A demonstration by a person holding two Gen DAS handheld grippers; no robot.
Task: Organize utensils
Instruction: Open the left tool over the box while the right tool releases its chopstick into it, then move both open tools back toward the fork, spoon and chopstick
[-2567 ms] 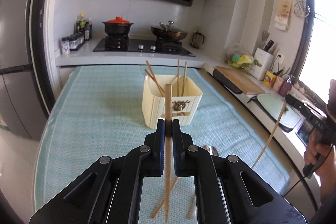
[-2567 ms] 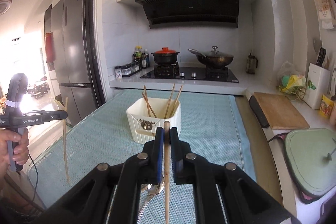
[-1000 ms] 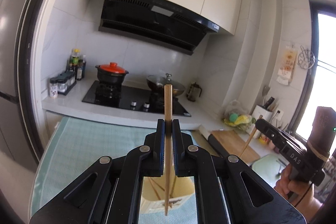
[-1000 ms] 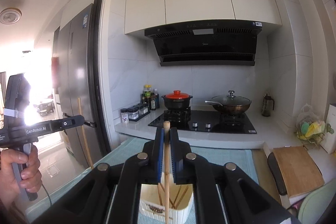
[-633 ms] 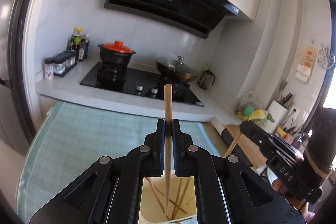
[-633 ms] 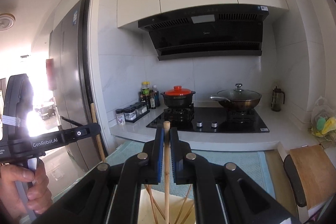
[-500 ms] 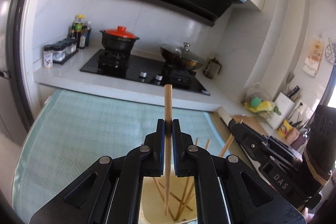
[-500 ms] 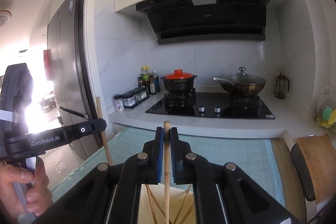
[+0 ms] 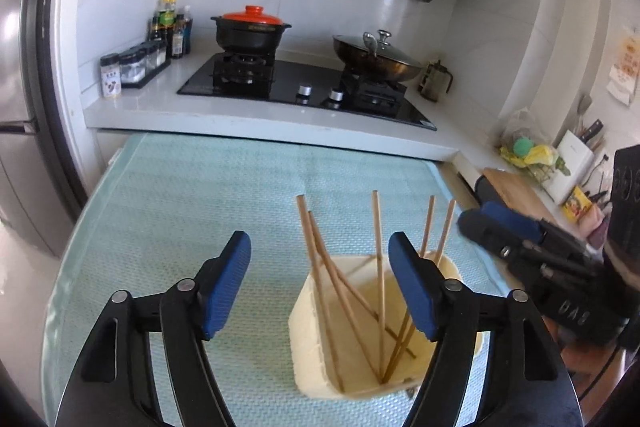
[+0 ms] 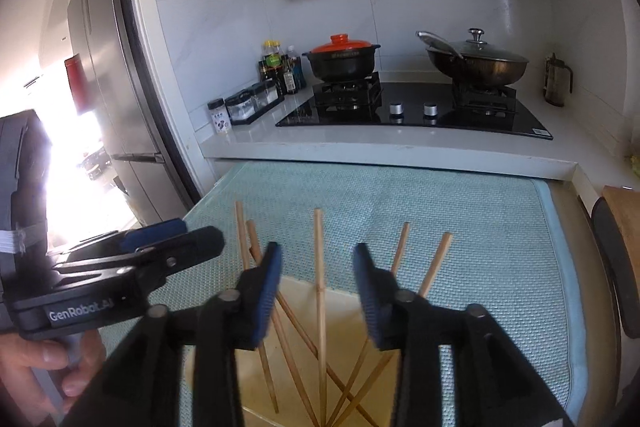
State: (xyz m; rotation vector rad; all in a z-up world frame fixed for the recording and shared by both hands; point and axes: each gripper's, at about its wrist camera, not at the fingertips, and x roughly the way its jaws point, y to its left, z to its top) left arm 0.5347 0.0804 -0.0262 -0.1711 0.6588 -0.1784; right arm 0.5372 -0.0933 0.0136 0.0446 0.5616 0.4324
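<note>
A cream utensil holder [image 9: 310,355] stands on the teal mat [image 9: 180,207] with several wooden chopsticks [image 9: 376,235] leaning loose inside it. My left gripper [image 9: 320,247] hovers just above the holder's left side, jaws opening, with nothing pressed between the blue pads [image 9: 228,283]. My right gripper [image 10: 318,255] hangs over the holder [image 10: 344,293] from the other side, jaws also opening. One chopstick [image 10: 319,227] stands free in the gap, touching neither pad. Each gripper shows in the other's view: the right gripper [image 9: 520,239] and the left gripper [image 10: 176,239].
Behind the mat runs a white counter with a black hob, a red-lidded pot [image 9: 250,31], a lidded wok [image 9: 376,61] and spice jars [image 9: 132,67]. A cutting board [image 9: 516,191] lies at right. A steel fridge [image 10: 108,87] stands at left.
Both grippers came down over the holder with a chopstick each, then opened. The two chopsticks now stand loose in the holder among the others.
</note>
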